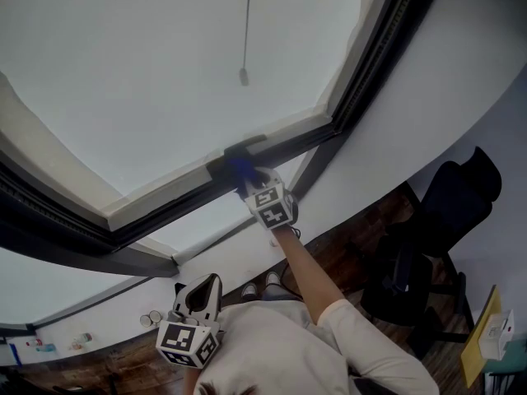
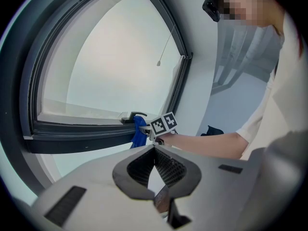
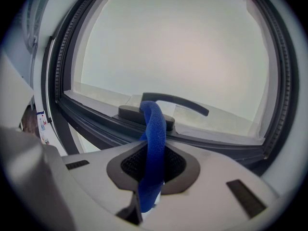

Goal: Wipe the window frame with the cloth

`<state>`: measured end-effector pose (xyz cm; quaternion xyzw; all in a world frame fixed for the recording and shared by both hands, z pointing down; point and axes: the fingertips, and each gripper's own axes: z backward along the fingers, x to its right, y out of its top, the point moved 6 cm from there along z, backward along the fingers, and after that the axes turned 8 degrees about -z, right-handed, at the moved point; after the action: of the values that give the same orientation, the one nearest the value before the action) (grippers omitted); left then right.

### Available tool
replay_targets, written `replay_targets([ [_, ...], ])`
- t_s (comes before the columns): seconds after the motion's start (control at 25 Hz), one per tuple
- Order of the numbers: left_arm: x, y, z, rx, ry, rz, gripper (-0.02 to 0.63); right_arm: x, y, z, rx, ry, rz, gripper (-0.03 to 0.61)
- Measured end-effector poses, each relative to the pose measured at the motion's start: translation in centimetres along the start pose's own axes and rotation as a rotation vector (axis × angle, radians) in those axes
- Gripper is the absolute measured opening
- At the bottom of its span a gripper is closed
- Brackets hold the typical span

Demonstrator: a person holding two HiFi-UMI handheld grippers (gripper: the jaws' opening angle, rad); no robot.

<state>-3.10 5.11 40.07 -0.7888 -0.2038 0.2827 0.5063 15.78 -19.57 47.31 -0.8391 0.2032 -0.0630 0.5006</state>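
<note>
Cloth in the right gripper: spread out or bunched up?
Bunched. The blue cloth is a narrow rolled band clamped between the right gripper jaws, its top reaching the window handle.

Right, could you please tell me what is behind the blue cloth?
Behind the blue cloth, held in the right tool, sits the dark window handle on the window frame. The cloth covers part of the handle's base, so the contact there is hidden.

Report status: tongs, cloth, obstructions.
Right tongs shut on blue cloth, at the window frame. Left tongs shut, empty, clear of frame. Window handle right at the cloth.
</note>
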Motion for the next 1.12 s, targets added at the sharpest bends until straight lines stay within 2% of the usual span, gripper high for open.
replay_targets([
  [1.12,1.2,0.7,-2.3,-0.013,-0.012,-0.007,0.009,4.7,-0.5,0.4,-0.004,-0.041,-0.047,0.048],
])
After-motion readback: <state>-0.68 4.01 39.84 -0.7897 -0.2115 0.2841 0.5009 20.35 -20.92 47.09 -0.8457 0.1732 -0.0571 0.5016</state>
